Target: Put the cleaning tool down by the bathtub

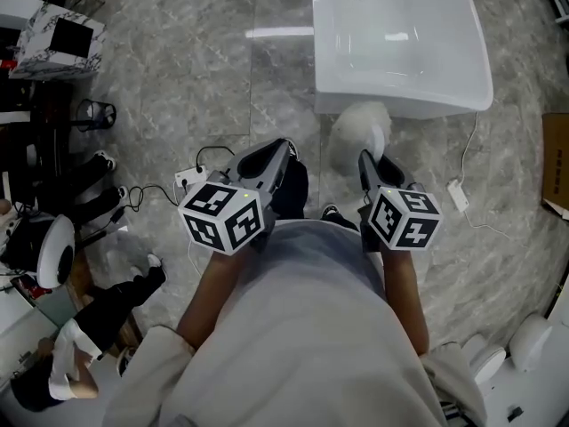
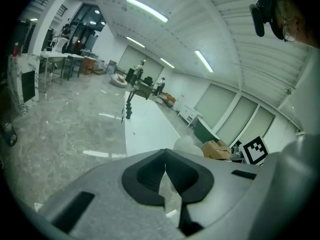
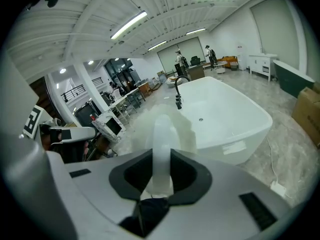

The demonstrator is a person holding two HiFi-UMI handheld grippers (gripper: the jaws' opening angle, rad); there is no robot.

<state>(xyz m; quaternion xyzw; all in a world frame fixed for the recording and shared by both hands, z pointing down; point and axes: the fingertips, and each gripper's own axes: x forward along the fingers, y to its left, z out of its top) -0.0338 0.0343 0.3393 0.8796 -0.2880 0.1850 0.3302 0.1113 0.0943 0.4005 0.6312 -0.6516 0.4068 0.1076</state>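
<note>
The white bathtub [image 1: 400, 52] stands on the marble floor ahead of me, with a black tap [image 3: 177, 100] at its far end. The cleaning tool [image 1: 356, 132], a fluffy white head on a white handle, sticks out towards the tub's near corner, held up in the air. My right gripper [image 1: 372, 157] is shut on its handle [image 3: 161, 149], and the fluffy head hides part of the tub [image 3: 225, 119]. To its left, my left gripper [image 1: 283, 149] is shut with nothing in it, its pads touching [image 2: 165, 171]. The left gripper view shows the tub [image 2: 142, 129] and the tool's head [image 2: 187, 144] ahead.
A power strip [image 1: 189, 178] with black cables lies on the floor at left. A white adapter [image 1: 458, 194] and its cord lie right of the tub. A cardboard box [image 1: 556, 163] sits at the right edge, white fixtures [image 1: 533, 341] at bottom right, and a person's legs [image 1: 116, 305] at lower left.
</note>
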